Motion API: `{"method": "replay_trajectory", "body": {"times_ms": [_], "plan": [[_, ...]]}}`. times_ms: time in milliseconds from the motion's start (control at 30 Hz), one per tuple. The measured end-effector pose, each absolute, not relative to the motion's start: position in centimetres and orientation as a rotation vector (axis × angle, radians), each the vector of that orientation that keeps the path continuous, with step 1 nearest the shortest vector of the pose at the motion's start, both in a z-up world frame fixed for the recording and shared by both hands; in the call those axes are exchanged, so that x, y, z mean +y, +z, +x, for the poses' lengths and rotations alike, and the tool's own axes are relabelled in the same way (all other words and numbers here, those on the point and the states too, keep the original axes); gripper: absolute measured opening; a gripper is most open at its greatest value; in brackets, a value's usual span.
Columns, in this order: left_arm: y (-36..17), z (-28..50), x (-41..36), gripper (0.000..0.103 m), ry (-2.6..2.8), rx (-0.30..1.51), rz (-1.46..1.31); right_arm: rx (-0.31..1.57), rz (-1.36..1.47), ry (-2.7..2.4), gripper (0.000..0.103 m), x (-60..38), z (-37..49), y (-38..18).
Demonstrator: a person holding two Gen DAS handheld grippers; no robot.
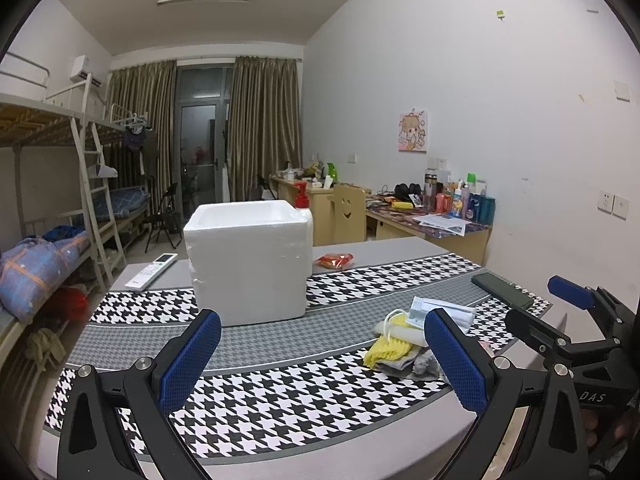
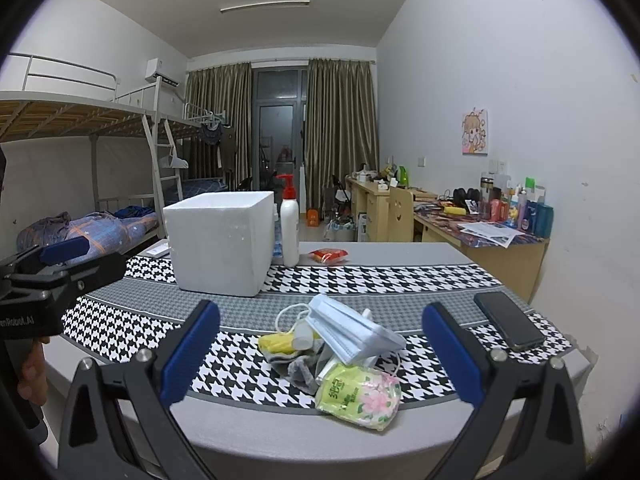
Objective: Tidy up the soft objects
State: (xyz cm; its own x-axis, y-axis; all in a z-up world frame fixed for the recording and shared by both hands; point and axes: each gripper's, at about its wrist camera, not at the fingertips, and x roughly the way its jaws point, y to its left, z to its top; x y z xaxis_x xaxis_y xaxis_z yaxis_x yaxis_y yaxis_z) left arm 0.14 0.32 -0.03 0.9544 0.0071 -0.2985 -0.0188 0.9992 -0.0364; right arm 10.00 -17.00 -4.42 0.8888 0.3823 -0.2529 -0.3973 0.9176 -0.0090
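Both the left hand-held gripper (image 1: 322, 354) and the right hand-held gripper (image 2: 320, 346) are hovering wide and empty over the table (image 2: 248, 412), risking snagging ear loops in the tangled soft pile (image 2: 340, 354) lying near the foam box (image 2: 218, 240).

A dark phone (image 2: 509, 327) lies on the houndstooth cloth (image 2: 360, 276) — remote (image 1: 151, 266) and pump bottle (image 2: 289, 226) farther back.

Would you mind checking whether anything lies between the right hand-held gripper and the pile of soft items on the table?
Nothing visible does. The right hand-held gripper is open and points straight at the pile of soft items, with only bare patterned tablecloth before it. The phone lies off to the right, apart.
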Motion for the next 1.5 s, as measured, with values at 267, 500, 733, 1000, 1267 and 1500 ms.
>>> {"method": "replay_trajectory", "body": {"times_ms": [267, 500, 733, 1000, 1267, 1500], "plan": [[0.0, 0.0, 0.4, 0.102, 0.024, 0.304, -0.048, 0.245, -0.062, 0.402, 0.102, -17.1, 9.9, -4.3], [0.0, 0.0, 0.5, 0.102, 0.019, 0.305, -0.050, 0.243, -0.063, 0.402, 0.102, -17.2, 9.9, -4.2], [0.0, 0.1, 0.5, 0.102, 0.018, 0.313, -0.055, 0.242, -0.065, 0.401, 0.102, -17.1, 10.0, -4.1], [-0.1, 1.0, 0.5, 0.102, 0.004, 0.330, -0.055, 0.249, -0.067, 0.403, 0.102, -17.0, 10.4, -4.1], [-0.7, 2.9, 0.3, 0.102, -0.018, 0.364, -0.052, 0.272, -0.081, 0.404, 0.102, -16.6, 11.5, -4.3], [-1.3, 4.7, 0.0, 0.102, -0.040, 0.397, -0.059, 0.295, -0.091, 0.392, 0.102, -16.7, 12.8, -4.7]]}}
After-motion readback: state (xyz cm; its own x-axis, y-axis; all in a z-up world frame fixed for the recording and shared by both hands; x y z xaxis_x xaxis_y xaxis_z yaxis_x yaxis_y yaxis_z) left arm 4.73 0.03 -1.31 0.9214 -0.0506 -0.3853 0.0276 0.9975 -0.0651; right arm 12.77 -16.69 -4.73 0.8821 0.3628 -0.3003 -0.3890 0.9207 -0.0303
